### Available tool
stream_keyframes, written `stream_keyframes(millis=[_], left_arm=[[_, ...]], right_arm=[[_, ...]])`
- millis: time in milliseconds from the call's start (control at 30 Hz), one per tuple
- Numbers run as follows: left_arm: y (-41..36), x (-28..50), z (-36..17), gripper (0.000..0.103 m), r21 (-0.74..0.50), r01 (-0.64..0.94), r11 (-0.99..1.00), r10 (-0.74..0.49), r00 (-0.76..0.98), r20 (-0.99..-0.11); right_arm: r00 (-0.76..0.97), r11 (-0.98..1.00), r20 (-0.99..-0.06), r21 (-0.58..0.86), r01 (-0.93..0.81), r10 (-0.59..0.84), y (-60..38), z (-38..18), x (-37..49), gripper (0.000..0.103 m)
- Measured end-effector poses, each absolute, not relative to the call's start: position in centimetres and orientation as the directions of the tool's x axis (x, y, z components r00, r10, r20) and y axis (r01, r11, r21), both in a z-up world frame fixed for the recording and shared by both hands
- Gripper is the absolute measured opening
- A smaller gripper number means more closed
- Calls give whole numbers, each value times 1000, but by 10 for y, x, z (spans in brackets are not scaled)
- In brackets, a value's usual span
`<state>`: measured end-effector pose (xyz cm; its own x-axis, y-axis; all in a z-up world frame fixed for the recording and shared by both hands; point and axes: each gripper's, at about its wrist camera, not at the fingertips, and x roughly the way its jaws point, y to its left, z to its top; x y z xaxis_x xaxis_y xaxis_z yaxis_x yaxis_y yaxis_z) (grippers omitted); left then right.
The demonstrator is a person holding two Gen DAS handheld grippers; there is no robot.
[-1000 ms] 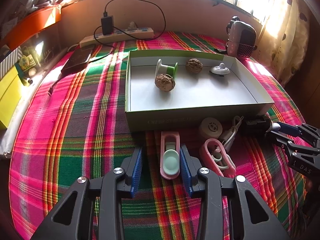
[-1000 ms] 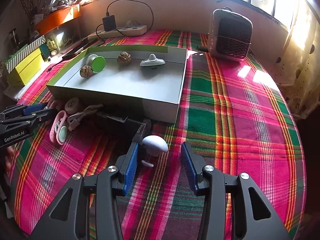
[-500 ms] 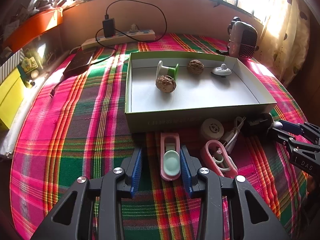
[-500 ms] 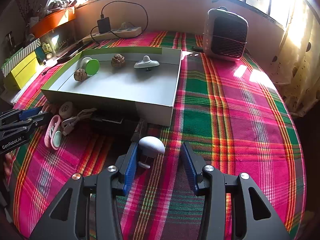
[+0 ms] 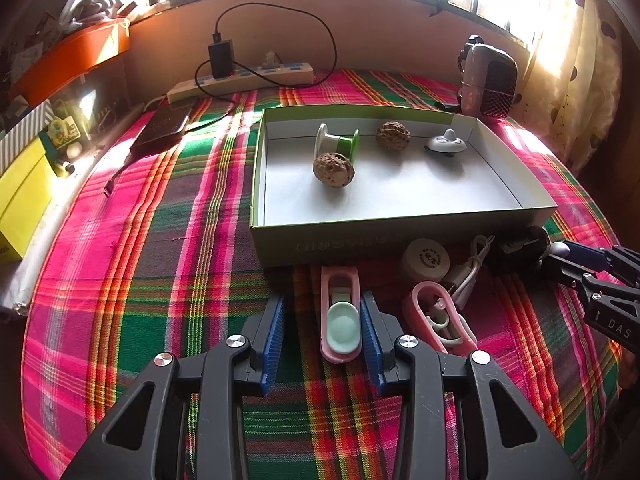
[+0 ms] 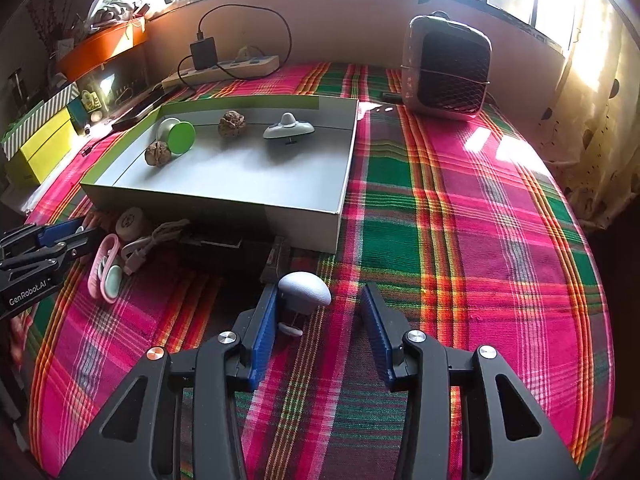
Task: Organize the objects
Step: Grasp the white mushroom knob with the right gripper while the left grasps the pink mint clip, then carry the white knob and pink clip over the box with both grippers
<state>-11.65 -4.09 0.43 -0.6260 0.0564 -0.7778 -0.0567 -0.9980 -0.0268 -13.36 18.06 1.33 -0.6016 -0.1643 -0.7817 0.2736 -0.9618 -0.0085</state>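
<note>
four items already sit in the box [image 5: 400, 236], while the open left gripper [image 5: 323, 334] straddles a pink clip [image 5: 340, 312] and the open right gripper [image 6: 316, 322] brackets a grey mushroom-shaped piece [image 6: 304, 290], others outside.

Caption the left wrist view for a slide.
Open left gripper straddles a pink clip on the plaid cloth, before a box holding two walnuts.

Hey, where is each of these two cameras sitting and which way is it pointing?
Left wrist: rides on the left hand-held gripper, faces the window over the open grey cardboard box; its fingers flank the pink-and-mint clip.
Right wrist: rides on the right hand-held gripper, faces the same way from further right; its fingers flank the white mushroom-shaped toy.
Shared: box, clip, each other's gripper.
</note>
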Motion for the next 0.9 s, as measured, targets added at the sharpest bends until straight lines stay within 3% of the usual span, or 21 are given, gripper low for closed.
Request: stream_keyframes(millis=[300,900], left_arm=[[-41,-116,4,27,-10,-42,-999,34,-632,-774],[-44,-115,4,16,-11,-27,-1000,26,-635,-772]], right_arm=[[-604,-965,-778,12,261,-173,186,14,-134,26],[-606,-965,-778,2,261,-166,185,14,-134,26]])
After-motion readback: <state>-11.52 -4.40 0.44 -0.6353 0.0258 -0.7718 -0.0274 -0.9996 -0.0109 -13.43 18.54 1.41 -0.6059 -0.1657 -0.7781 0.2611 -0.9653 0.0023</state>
